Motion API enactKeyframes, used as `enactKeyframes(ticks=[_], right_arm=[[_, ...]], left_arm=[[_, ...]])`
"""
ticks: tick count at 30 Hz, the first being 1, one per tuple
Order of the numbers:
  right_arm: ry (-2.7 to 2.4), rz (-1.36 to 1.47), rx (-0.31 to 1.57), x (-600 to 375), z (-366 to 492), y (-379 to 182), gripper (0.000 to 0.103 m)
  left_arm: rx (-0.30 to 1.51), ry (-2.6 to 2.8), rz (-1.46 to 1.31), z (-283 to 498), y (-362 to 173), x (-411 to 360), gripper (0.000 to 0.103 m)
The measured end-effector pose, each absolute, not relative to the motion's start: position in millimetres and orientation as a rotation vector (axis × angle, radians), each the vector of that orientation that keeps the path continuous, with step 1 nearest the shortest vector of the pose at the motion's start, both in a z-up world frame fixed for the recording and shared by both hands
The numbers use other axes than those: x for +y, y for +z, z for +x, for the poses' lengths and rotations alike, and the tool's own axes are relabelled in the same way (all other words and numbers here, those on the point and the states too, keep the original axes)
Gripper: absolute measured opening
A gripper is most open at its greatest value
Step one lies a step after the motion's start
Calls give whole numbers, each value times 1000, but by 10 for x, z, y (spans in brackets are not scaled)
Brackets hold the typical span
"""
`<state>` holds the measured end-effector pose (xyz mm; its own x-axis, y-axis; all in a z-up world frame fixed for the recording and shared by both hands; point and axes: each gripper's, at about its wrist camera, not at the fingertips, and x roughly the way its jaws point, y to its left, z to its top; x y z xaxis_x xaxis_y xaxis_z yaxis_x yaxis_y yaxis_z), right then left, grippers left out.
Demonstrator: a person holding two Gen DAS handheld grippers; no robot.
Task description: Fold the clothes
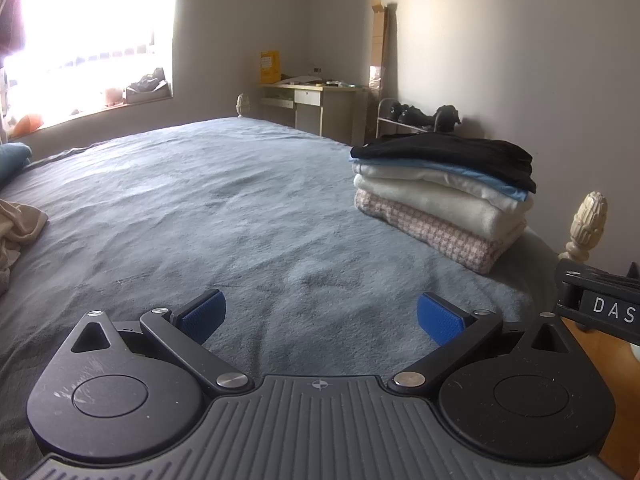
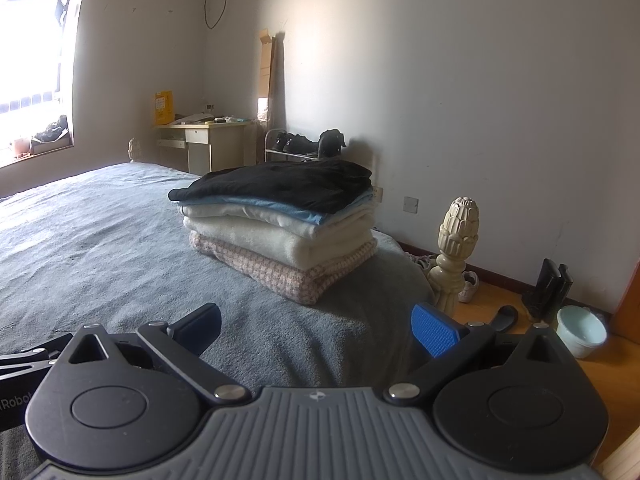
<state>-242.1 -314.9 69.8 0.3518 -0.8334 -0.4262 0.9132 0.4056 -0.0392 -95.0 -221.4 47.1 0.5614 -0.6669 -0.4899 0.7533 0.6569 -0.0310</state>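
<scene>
A stack of folded clothes (image 1: pixel 440 192) sits near the bed's right corner: black on top, then light blue, cream, and pink check at the bottom. The same stack of folded clothes (image 2: pixel 280 220) shows ahead in the right wrist view. A crumpled beige garment (image 1: pixel 18 228) lies at the left edge of the bed. My left gripper (image 1: pixel 320 316) hovers open over the grey bedspread (image 1: pixel 200 200), nothing between its blue pads. My right gripper (image 2: pixel 316 328) is open too, over the bed's near corner, holding nothing.
A cream bedpost finial (image 2: pixel 456 240) stands at the bed corner. On the wooden floor are a pale bowl (image 2: pixel 580 330) and black boots (image 2: pixel 548 288). A desk (image 2: pixel 208 140) and shoe rack (image 2: pixel 296 146) line the far wall. A teal pillow (image 1: pixel 12 160) lies far left.
</scene>
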Motion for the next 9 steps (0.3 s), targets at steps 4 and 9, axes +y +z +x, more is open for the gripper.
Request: enactKeyframes(ticks=[4,9], right_arm=[[-1140,219,413,-3143,-2418,698,103],[-1141,222,414,-3146,-2421,697,103]], left_arm=[[493,-842,191,-946,469,-2207,103],[493,-842,191,-954,467,-2207,103]])
